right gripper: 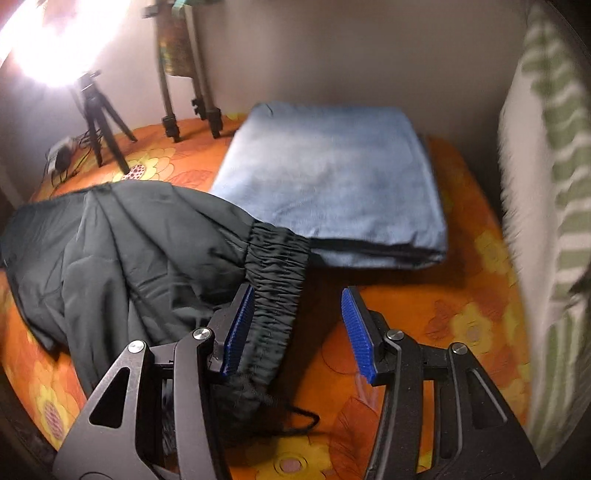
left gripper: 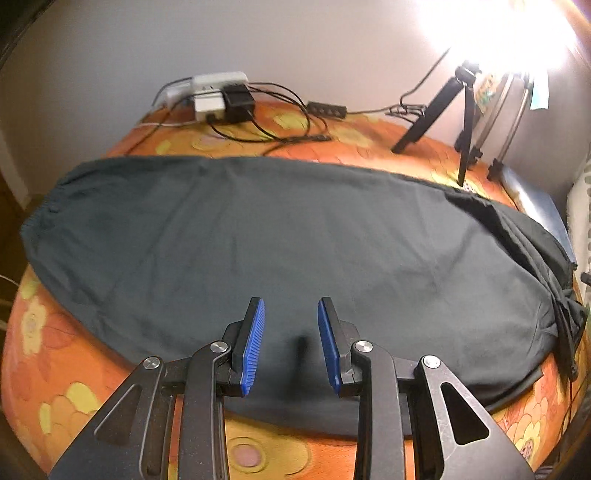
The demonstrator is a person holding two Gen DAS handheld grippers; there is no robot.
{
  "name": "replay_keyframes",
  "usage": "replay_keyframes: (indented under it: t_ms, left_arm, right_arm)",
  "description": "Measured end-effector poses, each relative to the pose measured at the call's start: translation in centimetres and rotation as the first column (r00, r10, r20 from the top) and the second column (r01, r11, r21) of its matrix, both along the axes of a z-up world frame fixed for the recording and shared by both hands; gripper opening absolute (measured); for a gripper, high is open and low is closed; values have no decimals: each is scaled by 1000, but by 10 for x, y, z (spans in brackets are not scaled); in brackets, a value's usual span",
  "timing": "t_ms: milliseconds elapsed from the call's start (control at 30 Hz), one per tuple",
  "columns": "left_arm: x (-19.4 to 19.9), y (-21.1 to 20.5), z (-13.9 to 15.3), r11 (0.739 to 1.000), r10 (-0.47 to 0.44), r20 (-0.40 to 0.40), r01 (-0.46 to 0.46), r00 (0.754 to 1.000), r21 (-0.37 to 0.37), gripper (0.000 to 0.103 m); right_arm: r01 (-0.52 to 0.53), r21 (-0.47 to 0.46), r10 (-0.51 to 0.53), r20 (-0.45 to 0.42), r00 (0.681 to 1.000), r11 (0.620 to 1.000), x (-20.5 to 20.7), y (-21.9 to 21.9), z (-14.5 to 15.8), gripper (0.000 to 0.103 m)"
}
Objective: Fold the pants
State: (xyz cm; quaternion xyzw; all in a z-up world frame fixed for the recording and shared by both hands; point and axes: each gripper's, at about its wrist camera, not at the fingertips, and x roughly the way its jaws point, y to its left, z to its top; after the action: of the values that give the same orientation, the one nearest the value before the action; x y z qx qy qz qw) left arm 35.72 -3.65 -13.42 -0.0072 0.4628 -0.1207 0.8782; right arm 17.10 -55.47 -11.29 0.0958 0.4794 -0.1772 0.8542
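Power strip: a white power strip with black and white adapters plugged in (left gripper: 218, 96) sits at the far left edge of the bed by the wall, black cables trailing from it.
Bedspread: an orange bedspread with yellow flower print (left gripper: 55, 369) covers the whole surface under everything.
Pants: the dark grey-green fabric pants (left gripper: 280, 243) lie flat and lengthwise across the bedspread, gathered cuff end at the left, bunched waist end at the right.
Left gripper: the black hand-held gripper with blue ribbed pads (left gripper: 291, 341) hovers over the near edge of the pants, jaws apart, nothing between them; the cloth lies below the pads, and contact cannot be told.
Small tripod: a black small tripod (left gripper: 443, 114) stands on the bedspread beyond the pants, under a glaring lamp (left gripper: 517, 33).
Waistband: in the right wrist view the black elastic gathered waistband (right gripper: 277, 280) rises off the bedspread beside the left-hand blue pad (right gripper: 239, 332), touching it or just beside it; a black drawstring (right gripper: 299, 417) trails below.
Right gripper: the second black gripper with blue pads (right gripper: 297, 332) has its jaws wide apart; the waistband lies between them against one pad only, unclamped.
Blue cloth: a folded light blue cloth (right gripper: 332, 177) lies behind the waistband, its corner touching the pants.
Pillow: a white pillow with green stripes (right gripper: 546, 184) stands at the far right.
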Motion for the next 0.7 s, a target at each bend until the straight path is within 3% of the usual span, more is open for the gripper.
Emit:
replay_keyframes:
  t_ms: [133,267,300,333,367,467,567,700]
  left_arm:
    - [-4,-3,-4,1000,-3,-10,3,1000,7,28]
    - [-6,-8,-5,1000,-4,-7,4,1000,21,28]
    - [-6,-9,-6,1000,-4,-6,4,1000,25,28]
    - [-6,-10,-6,1000,-4,-4,4,1000,31,28]
    - [-7,-10,-6,999,-5,-2,5,1000,36,28]
    - [-7,-12,-8,999,-8,-2,8,1000,43,28]
    - [-6,-13,-10,999,-3,-6,3,1000,44,28]
    - [-6,-15,-11,998,-8,5,8,1000,68,28]
  right_arm:
    - [32,130,-30,-15,999,991,10,-21,-26,64]
    - [36,180,-33,-19,999,983,16,-28,-44,63]
    - [33,199,-32,-7,999,979,16,-28,-46,53]
    - [27,215,-28,1,1000,976,17,-27,-46,35]
    - [18,232,-20,7,1000,972,17,-24,-45,33]
    - [5,116,-6,12,1000,993,17,-9,-30,19]
    - [35,-18,-35,-12,999,999,20,-8,-19,19]
    - [21,-17,-22,-7,1000,1000,18,-6,-8,24]
